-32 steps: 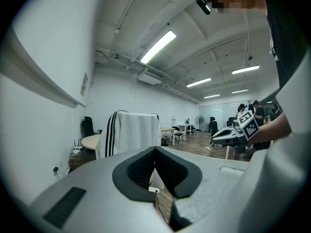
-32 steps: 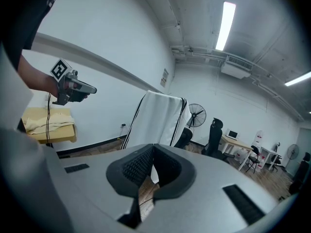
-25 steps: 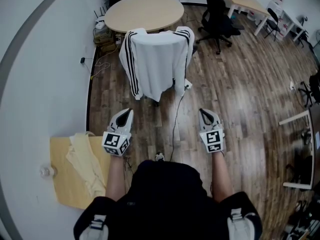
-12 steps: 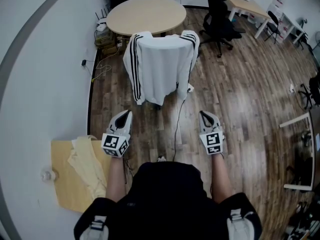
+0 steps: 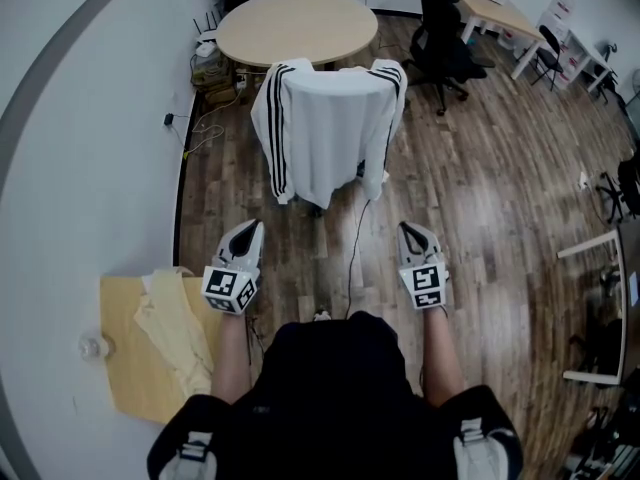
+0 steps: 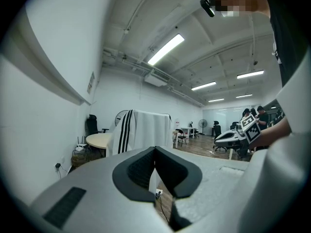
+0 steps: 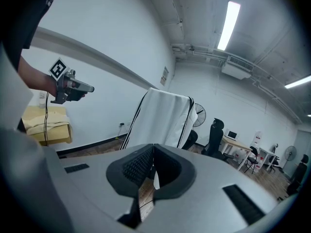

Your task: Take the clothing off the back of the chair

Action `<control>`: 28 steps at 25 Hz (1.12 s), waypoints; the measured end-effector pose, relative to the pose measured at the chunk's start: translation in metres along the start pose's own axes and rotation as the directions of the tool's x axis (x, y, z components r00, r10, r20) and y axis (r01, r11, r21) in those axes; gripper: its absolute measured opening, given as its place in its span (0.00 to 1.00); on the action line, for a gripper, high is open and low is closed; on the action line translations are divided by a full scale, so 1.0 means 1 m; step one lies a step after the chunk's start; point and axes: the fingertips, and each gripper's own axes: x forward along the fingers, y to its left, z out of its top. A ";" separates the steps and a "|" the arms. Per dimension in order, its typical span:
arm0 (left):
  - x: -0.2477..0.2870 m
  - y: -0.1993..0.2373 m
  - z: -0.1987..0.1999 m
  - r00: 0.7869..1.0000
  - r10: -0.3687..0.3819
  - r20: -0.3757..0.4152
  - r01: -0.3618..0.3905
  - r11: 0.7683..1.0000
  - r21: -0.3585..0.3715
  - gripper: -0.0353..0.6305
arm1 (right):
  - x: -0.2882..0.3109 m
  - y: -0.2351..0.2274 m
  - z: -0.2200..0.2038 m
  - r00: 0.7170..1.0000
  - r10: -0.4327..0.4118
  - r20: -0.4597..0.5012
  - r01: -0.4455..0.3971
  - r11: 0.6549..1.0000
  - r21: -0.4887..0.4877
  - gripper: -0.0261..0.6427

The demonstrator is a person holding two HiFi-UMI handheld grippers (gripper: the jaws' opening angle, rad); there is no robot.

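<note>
**While both grippers are hanging shut, the jacket is waiting on its chair**

As the person is standing well short of the target, the left gripper (image 5: 248, 230) and the right gripper (image 5: 412, 230) are pointing forward side by side, each with its jaws pressed together on nothing. That is two grippers, both empty. Beside the left one, one low wooden table (image 5: 125, 388) is carrying one cream cloth (image 5: 175, 328), no part of this job. Just beyond the grippers, one thin cable (image 5: 352, 248) is trailing across the wood floor.

Further out, the single white jacket (image 5: 328, 128) with black stripes is draping over the back of one chair (image 5: 317, 208), covering it almost completely, sleeves dangling down both sides. It is looking soft, light and limp, so it should be sagging and slipping once lifted, with nothing fragile about it. The two shoulder corners riding over the top of the chair back are offering the best hold, one per gripper, going up before coming back. Behind it all, one round table (image 5: 295, 26) is sitting near the wall.
</note>
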 end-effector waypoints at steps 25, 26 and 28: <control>0.029 0.023 0.006 0.996 0.086 -0.026 -0.085 0.996 0.003 0.06 | 0.061 -0.029 0.005 0.998 0.063 0.017 -0.063 0.998 0.005 0.03; 0.035 0.023 0.007 0.996 0.086 -0.026 -0.086 0.996 0.004 0.06 | 0.064 -0.033 0.002 0.998 0.063 0.008 -0.064 0.998 0.012 0.03; 0.046 0.024 0.009 0.996 0.089 -0.029 -0.089 0.996 0.004 0.05 | 0.073 -0.042 0.004 0.997 0.069 0.018 -0.069 0.998 0.006 0.03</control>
